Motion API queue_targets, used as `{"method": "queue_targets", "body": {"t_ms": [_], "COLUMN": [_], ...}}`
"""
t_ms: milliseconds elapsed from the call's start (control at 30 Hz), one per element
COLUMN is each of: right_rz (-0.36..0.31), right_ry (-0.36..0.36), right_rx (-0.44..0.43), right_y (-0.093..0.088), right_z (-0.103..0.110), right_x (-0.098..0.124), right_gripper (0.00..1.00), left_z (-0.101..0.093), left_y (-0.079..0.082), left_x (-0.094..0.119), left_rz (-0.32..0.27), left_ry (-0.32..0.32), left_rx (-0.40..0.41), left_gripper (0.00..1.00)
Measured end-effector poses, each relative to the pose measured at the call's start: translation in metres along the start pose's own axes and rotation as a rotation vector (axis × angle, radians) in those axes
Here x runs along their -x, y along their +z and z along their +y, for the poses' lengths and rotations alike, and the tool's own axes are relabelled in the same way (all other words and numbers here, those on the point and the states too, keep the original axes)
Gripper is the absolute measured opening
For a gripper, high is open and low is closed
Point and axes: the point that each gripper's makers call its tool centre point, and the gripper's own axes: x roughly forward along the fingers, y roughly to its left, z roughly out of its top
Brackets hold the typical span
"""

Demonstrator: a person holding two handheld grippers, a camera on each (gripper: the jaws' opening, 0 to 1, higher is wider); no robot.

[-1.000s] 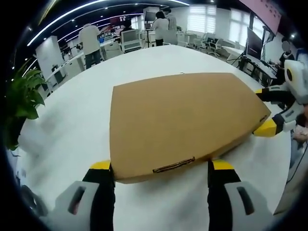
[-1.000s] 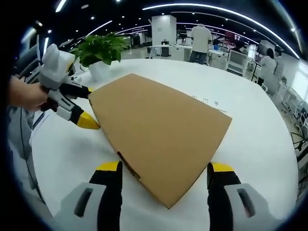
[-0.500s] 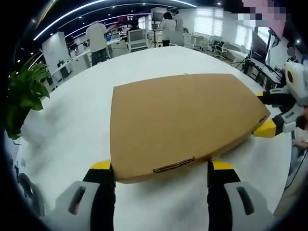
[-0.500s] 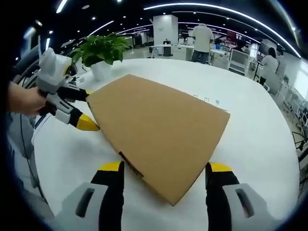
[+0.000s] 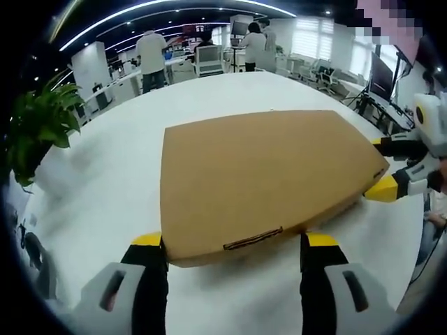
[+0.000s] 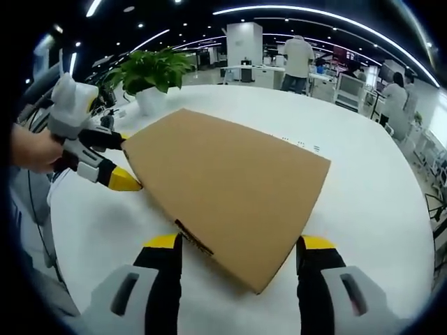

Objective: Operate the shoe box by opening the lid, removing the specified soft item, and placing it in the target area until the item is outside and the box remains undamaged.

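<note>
Closed shoe box (image 5: 262,178) resting flat on the white counter (image 5: 105,188), lid still seated. Compared with the pictures of a second ago, the box holds the same place between the jaws in both views; what shifts is the background, the potted plant (image 5: 38,129) and the people at the far desks sliding a little, so the cameras have moved slightly and not the box. For the task this means that lid opening has not begun: both grippers are set at the box's ends, and the soft item, presumably inside, cannot be seen.

Left gripper (image 5: 234,241), left gripper view: both yellow-tipped jaws rise from the bottom and stand spread wide apart, one at each side of the near end of the box, where a dark slot marks the lid's edge. The tips lie just beside the cardboard; whether they touch it cannot be told from this angle. The same gripper appears in the right gripper view (image 6: 120,162), held by a hand (image 6: 31,148), its jaws straddling the box's far left corner, one above and one below the lid's edge.

Right gripper (image 6: 237,243), right gripper view: jaws likewise spread, flanking the near corner of the box, gripping nothing. In the left gripper view it enters from the right (image 5: 383,167), its yellow tip just beside the lid's edge at that end.

Both tools point roughly level along the counter, facing each other across the box.
</note>
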Motion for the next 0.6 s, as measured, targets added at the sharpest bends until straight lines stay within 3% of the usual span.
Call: {"method": "queue_targets", "body": {"t_ms": [600], "right_rz": [0.001], "right_ry": [0.021], "right_rx": [0.015], "right_y": [-0.0031], "right_z": [-0.0024], "right_x": [0.0038], "right_gripper": [0.63], "left_z": [-0.0088], "left_y": [-0.0075], "left_x": [0.0081], "left_rz": [-0.02], "left_ry": [0.027], "left_rx": [0.05], "left_gripper": [0.76]}}
